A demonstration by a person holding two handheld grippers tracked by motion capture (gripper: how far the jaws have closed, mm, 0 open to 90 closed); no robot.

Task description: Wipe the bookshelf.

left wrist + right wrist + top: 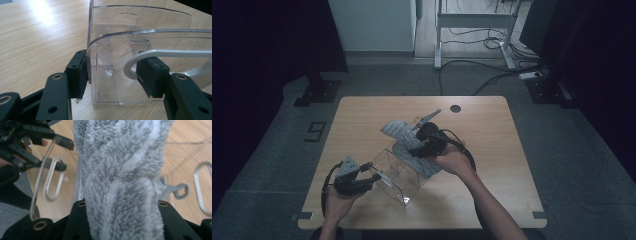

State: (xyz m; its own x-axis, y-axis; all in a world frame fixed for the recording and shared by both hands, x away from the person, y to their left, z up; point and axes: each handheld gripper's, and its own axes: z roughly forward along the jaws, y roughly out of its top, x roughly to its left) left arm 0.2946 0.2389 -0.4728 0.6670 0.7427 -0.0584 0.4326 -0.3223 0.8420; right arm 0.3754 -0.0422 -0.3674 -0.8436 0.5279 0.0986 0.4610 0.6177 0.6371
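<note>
The person stood at the near edge of the wooden tabletop [362,107], a tool in each hand. The left tool [373,171] sat low at the near left, its jaws about half closed on the end wall of a clear plastic organizer [398,172]. In the left gripper view one pad [80,75] pressed the outside of that wall at the corner, while the other pad lay against the inside, right by a white loop handle [160,56] set in the clear panel. The organizer rested on the tabletop, running from the left tool away toward the middle, with upright clear dividers [140,22] one behind another.

The right tool [419,142] was over the middle of the tabletop, above the far part of the organizer, and it gripped a fluffy grey cloth [404,137]. In the right gripper view the plush cloth [120,177] rose thick between the two black jaws, squeezed from both sides. The cloth draped from the tool, one part bunched toward the far left and the rest hanging down over the organizer's far end. I could not tell whether its lower edge lay inside a compartment or on the wood beside it.
</note>
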